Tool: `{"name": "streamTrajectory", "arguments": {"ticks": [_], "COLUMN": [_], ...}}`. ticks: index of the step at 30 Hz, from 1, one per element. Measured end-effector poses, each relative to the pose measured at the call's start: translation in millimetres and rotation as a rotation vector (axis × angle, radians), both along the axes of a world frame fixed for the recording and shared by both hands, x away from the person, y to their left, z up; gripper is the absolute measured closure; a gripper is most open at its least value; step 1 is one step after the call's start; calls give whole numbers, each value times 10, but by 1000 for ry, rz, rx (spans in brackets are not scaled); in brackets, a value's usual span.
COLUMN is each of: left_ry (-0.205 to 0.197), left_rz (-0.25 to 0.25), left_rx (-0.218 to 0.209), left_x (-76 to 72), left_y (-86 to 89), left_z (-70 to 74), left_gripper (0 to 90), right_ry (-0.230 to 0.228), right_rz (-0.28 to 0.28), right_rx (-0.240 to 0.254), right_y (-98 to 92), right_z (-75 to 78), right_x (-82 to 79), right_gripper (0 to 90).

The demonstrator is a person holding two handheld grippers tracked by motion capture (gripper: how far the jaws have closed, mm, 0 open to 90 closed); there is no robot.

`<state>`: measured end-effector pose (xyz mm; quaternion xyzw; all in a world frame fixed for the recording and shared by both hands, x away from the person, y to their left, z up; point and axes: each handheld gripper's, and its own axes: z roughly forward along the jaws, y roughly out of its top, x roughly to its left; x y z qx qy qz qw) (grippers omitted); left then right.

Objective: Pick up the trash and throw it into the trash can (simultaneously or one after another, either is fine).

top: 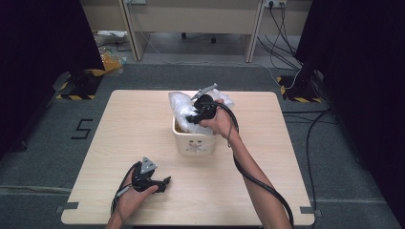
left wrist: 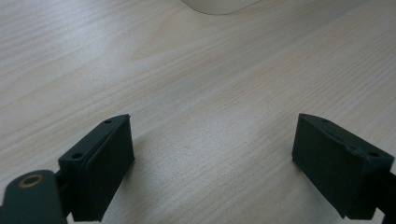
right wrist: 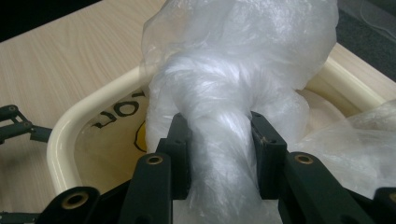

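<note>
Claws first. My right claw (right wrist: 219, 154) is clamped on a twisted neck of the clear plastic bag (right wrist: 243, 60), pads pressing it on both sides, jaws partway shut. In the high view that claw (top: 195, 116) sits over the cream bin (top: 193, 142), and the bag (top: 184, 102) puffs out of the bin's top toward the far edge of the tabletop. My left claw (left wrist: 212, 163) is let go, jaws wide apart w/ nothing between them, just bare wood. In the high view it (top: 162, 183) rests near the tabletop's near edge, left of mid, well apart from the bin.

Count: 2 claws, 1 bin, 1 bag.

Bin stands about mid tabletop (top: 267, 152), a bit toward the far edge. Tabletop is light wood. Grey carpet floor (top: 43, 157) around it, black curtains at both sides, cables on the floor at right.
</note>
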<state>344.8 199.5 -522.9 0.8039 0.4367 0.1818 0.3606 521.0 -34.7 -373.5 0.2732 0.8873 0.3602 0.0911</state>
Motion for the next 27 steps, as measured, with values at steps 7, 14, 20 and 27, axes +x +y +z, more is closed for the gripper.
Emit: {"name": "streamTrajectory", "arguments": {"ticks": [7, 14, 20, 27], "left_ry": [-1, -1, -1, -1], "left_rz": [0, -1, -1, -3], "left_rx": [0, -1, -1, 4], "left_x": [-2, -4, -4, -4], "left_y": [1, 2, 2, 5], "left_z": [0, -1, -1, 1], "left_gripper": [119, 119, 119, 119], "right_ry": [30, 82, 129, 163], "right_rz": [34, 48, 40, 53], "right_rx": [-36, -31, -34, -73], "right_y": [67, 85, 96, 130], "right_z": [-90, -197, -233, -250], "right_x": [8, 26, 50, 75], "right_gripper": [674, 680, 681, 672]}}
